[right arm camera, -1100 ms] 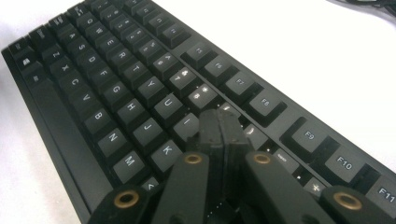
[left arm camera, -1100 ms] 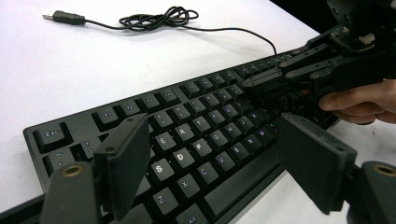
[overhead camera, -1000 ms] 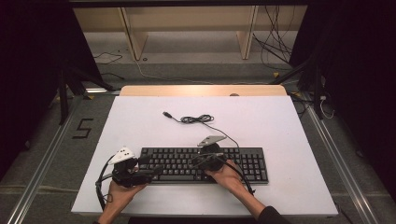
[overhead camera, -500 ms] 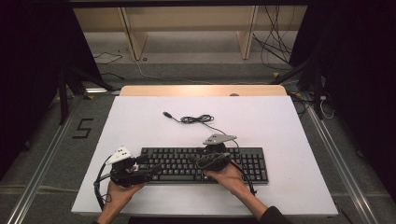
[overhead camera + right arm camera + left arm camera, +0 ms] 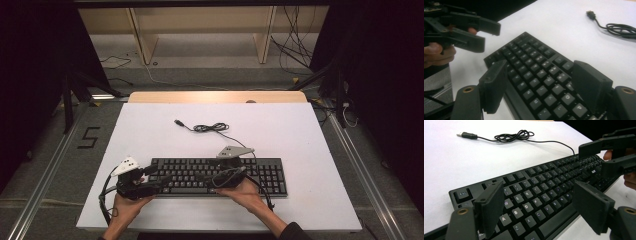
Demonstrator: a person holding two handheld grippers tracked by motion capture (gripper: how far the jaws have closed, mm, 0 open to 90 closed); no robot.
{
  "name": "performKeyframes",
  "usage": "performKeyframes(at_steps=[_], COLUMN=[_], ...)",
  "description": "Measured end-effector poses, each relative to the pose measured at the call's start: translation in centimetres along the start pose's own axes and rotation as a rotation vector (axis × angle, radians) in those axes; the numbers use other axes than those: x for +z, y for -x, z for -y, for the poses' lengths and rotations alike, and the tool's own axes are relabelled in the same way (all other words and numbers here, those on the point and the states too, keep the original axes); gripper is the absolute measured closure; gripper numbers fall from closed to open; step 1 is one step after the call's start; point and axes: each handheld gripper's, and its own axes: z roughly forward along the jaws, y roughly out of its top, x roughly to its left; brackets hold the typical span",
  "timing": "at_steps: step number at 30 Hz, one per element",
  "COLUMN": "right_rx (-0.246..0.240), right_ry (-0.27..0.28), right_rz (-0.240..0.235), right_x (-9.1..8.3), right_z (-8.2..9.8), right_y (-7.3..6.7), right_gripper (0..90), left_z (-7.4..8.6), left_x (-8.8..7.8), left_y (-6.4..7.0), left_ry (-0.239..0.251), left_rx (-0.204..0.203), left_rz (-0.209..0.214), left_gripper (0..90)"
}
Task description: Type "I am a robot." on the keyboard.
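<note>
A black keyboard (image 5: 220,176) lies along the near side of the white table (image 5: 300,135). Its thin cable (image 5: 210,128) coils behind it and ends in a USB plug (image 5: 178,122). My left gripper (image 5: 539,205) stands open over the keyboard's left end, with letter keys below its jaws. My right gripper (image 5: 541,87) hovers over the keyboard's middle and points toward the left gripper (image 5: 490,35). Its jaws have just been opening and stand wide, with nothing gripped between them. From the left gripper view the right gripper (image 5: 594,157) hangs above the far keys.
Bare white tabletop stretches behind and to the right of the keyboard. A wooden strip (image 5: 215,97) borders the table's far edge. Loose cables (image 5: 295,55) lie on the floor beyond, and metal rails (image 5: 45,185) run along both sides.
My right hand and its gripper have shifted a little to the right over the keyboard. The left hand, keyboard and cable have stayed where they were.
</note>
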Motion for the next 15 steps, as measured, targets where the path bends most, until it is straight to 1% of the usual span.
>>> performKeyframes(at_steps=[2,7,12,15], right_rx=[-0.005,-0.023,-0.033,-0.035], right_ry=[-0.001,-0.005,-0.021,-0.041], right_rz=[-0.007,-0.014,-0.013,-0.008], right_x=[0.1,0.4,0.8,1.1], right_z=[0.0,0.0,0.0,0.0], right_y=[-0.2,-0.8,-1.0,-1.2], right_gripper=[30.5,35.8,43.5,48.8], left_z=[0.0,0.0,0.0,0.0], left_x=[0.0,0.0,0.0,-0.1], left_y=[0.0,0.0,-0.1,-0.1], left_ry=[0.000,0.003,0.004,0.004], left_rx=[0.002,-0.001,-0.002,-0.001], left_rz=[-0.002,-0.007,-0.009,-0.011], left_gripper=[25.6,25.6,25.6,25.6])
